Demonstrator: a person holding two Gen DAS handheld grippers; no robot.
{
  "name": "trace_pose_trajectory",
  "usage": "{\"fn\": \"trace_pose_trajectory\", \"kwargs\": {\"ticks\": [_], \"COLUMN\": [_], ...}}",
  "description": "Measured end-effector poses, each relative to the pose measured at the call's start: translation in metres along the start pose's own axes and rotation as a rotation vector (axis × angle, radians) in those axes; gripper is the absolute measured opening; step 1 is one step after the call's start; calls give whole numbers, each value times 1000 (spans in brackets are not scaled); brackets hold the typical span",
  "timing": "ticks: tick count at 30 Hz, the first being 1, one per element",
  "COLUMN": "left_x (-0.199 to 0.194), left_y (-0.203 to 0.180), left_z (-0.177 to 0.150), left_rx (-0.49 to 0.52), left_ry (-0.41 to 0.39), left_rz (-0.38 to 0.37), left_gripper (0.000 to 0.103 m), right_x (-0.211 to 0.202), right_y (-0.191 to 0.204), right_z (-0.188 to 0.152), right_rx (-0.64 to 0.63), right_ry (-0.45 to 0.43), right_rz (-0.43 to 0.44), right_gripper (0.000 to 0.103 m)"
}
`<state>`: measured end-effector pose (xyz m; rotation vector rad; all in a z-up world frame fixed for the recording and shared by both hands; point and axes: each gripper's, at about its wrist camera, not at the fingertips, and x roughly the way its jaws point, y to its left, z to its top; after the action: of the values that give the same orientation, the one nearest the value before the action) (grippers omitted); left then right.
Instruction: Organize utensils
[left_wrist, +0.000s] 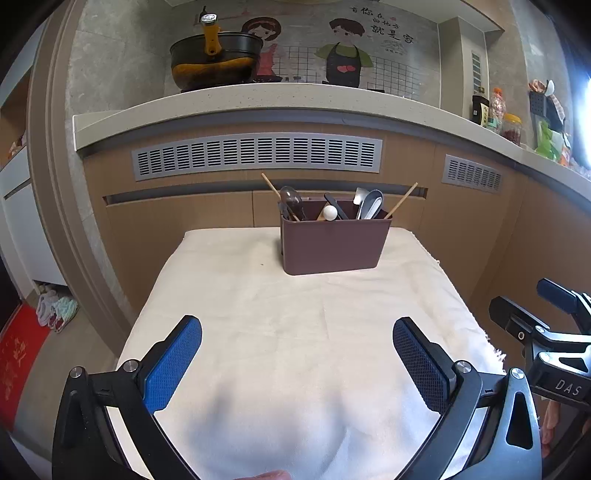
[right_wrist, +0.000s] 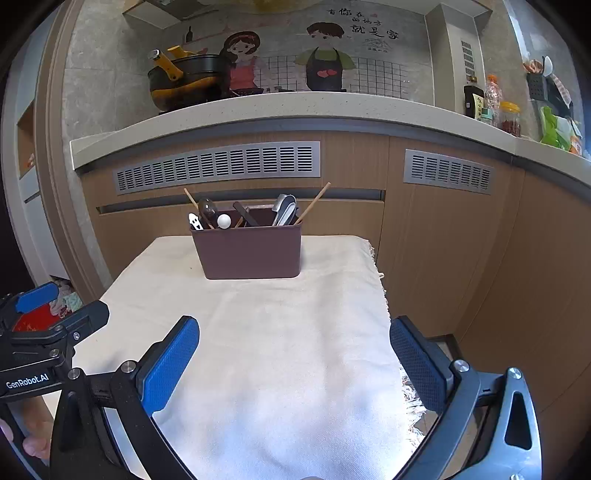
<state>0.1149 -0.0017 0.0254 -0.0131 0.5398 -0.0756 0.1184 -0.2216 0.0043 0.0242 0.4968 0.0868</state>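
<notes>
Nearest me, the left gripper (left_wrist: 297, 354) and right gripper (right_wrist: 294, 354) hover spread wide, grasping nothing, over the cloth-covered tabletop (right_wrist: 280, 332). At its far edge stands the brown utensil holder (right_wrist: 247, 251), long axis left-right. Its utensils (left_wrist: 365, 205) stand upright; chopsticks (left_wrist: 402, 201) lean outward.

Table (left_wrist: 229, 332): standing in front of the cabinets (left_wrist: 177, 221), with a cloth (left_wrist: 295, 314) lying over it.
Holder (left_wrist: 334, 245): sitting on the cloth at the far end of the table, near the cabinets.
Utensils (left_wrist: 369, 206): standing inside the holder, leaning outward at both ends.
Counter (left_wrist: 258, 99): running behind and above the table.
Pot (left_wrist: 214, 62): sitting on the counter, to the left.
Jars (left_wrist: 511, 127): sitting on the counter, far right.
</notes>
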Motion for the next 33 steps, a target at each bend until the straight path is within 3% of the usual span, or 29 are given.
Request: {"fn": "trace_pose_trajectory", "kwargs": {"ticks": [33], "left_x": [-3], "left_y": [-1], "left_z": [0], "left_rx": [7], "left_ry": [2], "left_rz": [-2], "left_gripper": [103], "right_x": [-1], "right_y": [0], "right_z": [-1], "right_rx": [-2], "right_ry": [6], "right_rz": [12], "right_gripper": [103]}}
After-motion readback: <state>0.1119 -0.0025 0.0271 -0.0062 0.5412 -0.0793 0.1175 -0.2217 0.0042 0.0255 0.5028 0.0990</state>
